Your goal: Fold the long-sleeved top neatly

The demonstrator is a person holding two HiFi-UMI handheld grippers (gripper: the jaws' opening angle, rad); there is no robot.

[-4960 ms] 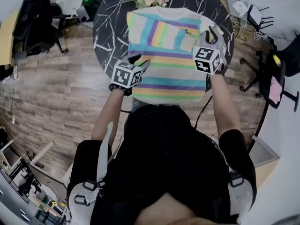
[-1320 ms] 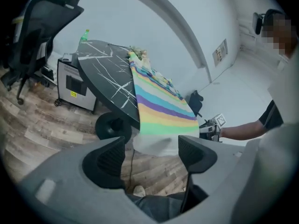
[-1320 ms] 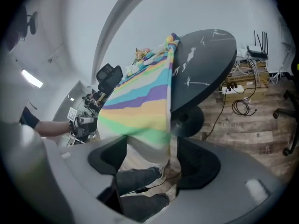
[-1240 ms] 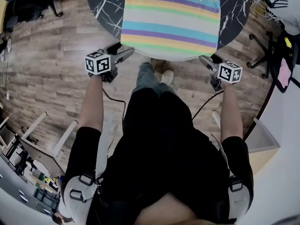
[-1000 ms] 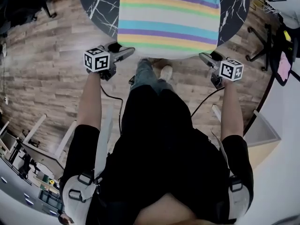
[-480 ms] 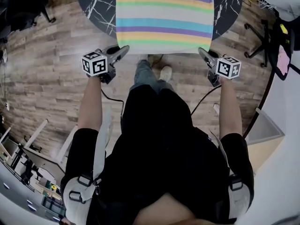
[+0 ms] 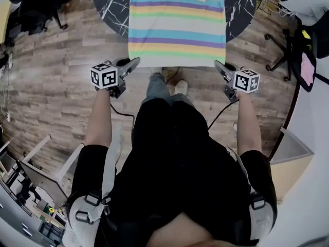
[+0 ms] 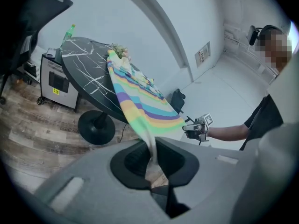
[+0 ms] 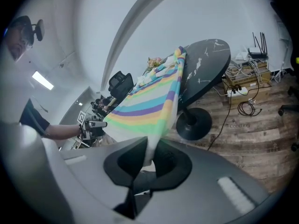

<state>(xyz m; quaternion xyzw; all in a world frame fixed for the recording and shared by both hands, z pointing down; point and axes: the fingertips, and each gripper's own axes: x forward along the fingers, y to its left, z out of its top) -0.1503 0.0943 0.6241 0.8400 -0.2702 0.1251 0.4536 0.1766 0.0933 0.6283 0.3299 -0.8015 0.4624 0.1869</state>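
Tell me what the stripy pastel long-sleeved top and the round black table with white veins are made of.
The stripy pastel long-sleeved top looks like soft, matte knit fabric, maybe cotton: it sags limply off the table's edge. The round black table looks like polished marble or a marble-look top: white veins cross its smooth dark surface.

light: even, soft | edges: strong fisheye, dark vignette | blur: slight

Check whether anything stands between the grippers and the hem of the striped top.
Nothing does. The jaws of the left gripper and the right gripper have just been closing, and each now pinches a hem corner of the striped long-sleeved top, which hangs off the black marble table.
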